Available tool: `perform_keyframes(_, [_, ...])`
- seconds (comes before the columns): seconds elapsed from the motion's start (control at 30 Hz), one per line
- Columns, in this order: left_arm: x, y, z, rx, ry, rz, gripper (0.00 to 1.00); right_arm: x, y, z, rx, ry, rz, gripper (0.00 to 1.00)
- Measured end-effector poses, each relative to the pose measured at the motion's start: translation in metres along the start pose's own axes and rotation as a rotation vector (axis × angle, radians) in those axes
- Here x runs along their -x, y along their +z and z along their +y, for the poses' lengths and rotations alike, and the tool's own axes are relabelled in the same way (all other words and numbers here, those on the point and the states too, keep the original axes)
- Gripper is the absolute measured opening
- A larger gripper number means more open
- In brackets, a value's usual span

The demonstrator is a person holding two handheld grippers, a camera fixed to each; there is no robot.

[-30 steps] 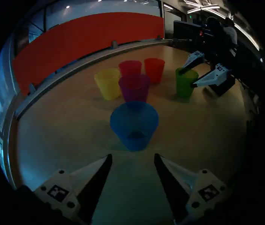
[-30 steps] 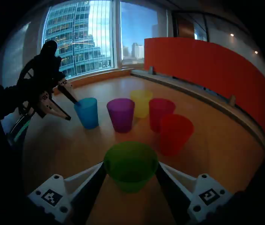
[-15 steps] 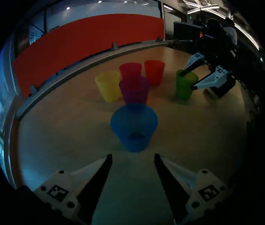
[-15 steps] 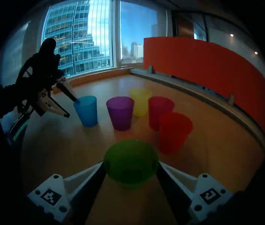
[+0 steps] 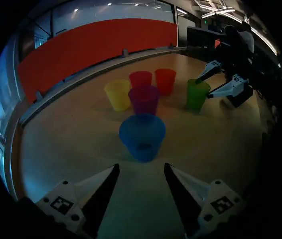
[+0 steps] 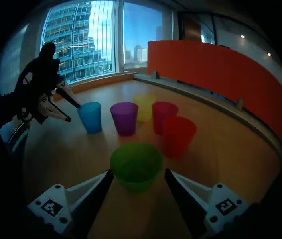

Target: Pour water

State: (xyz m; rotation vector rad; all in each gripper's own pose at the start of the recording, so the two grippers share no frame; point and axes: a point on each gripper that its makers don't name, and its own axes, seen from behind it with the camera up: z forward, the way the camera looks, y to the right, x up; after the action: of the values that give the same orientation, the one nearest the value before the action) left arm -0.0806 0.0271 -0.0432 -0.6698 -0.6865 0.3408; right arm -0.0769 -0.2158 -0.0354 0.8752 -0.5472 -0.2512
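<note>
Six coloured plastic cups stand upright on a wooden table. In the left gripper view the blue cup (image 5: 142, 135) stands just ahead of my open left gripper (image 5: 141, 169), clear of both fingertips. Behind it are the purple cup (image 5: 144, 99), yellow cup (image 5: 118, 93), pink cup (image 5: 140, 78) and red cup (image 5: 165, 81). The green cup (image 5: 197, 93) stands at the right, with my right gripper (image 5: 204, 88) reaching to it. In the right gripper view the green cup (image 6: 136, 165) sits at the tips of my open right gripper (image 6: 138, 175). The left gripper (image 6: 73, 112) points at the blue cup (image 6: 90, 116).
An orange wall panel (image 5: 89, 40) and a low rail run along the table's far edge. Large windows (image 6: 85, 40) lie behind the left gripper. A person's dark arm (image 6: 5, 107) holds that gripper. The bare wooden tabletop (image 6: 228, 159) stretches to the right of the cups.
Both grippers have drawn back a little from their cups. The green cup now sits farther out between the right fingertips, and the blue cup looks smaller and farther away.
</note>
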Motion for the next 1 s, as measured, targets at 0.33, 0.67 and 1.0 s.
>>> perform_keyframes(0.33, [0.000,-0.010,-0.003,-0.035,-0.030,0.027,0.82,0.004,-0.028,0.005,0.048,0.023,0.032,1.00])
perform_keyframes(0.67, [-0.005,-0.023,-0.009,-0.093,-0.072,0.069,0.82,0.008,-0.056,0.010,0.109,0.059,0.071,1.00])
perform_keyframes(1.0, [-0.014,-0.045,-0.027,-0.218,-0.108,0.154,0.82,0.008,-0.087,0.019,0.190,0.120,0.131,1.00])
